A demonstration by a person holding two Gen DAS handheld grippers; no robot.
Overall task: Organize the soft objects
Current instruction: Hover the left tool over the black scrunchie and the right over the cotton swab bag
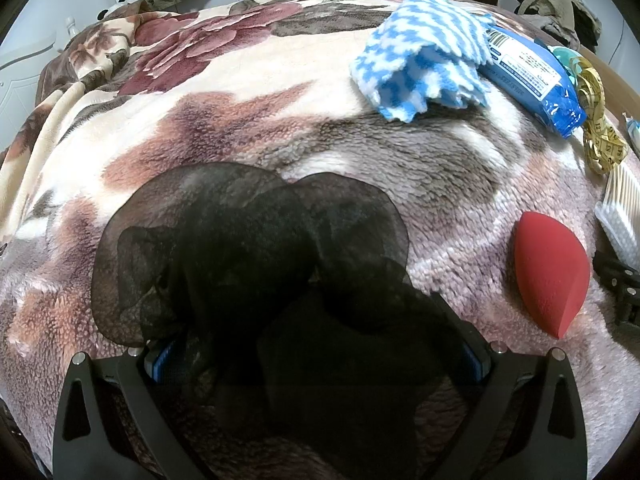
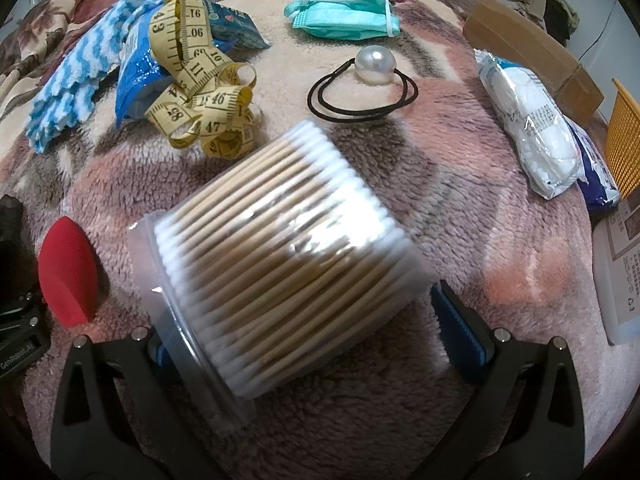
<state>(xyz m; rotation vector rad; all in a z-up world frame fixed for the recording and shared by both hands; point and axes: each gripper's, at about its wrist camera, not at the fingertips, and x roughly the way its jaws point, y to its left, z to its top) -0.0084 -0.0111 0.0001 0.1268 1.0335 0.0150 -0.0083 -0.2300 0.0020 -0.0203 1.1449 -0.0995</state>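
A black sheer fabric piece (image 1: 224,248) lies crumpled on the floral blanket (image 1: 280,80). It sits between the wide-apart fingers of my left gripper (image 1: 318,360), which is open. A red makeup sponge (image 1: 548,272) rests to its right. In the right wrist view a clear round tub of cotton swabs (image 2: 280,256) lies tilted between the fingers of my right gripper (image 2: 316,340). That gripper is open, with a gap showing at its right pad. The red sponge (image 2: 68,276) lies left of the tub.
On the blanket lie a blue-and-white cloth (image 2: 80,80), a blue packet (image 1: 532,76), a yellow tape measure (image 2: 200,92), a green face mask (image 2: 344,4), a pearl hair tie (image 2: 372,64) and a bag of cotton balls (image 2: 528,120). A cardboard box (image 2: 532,48) and an orange basket (image 2: 624,148) stand at the right.
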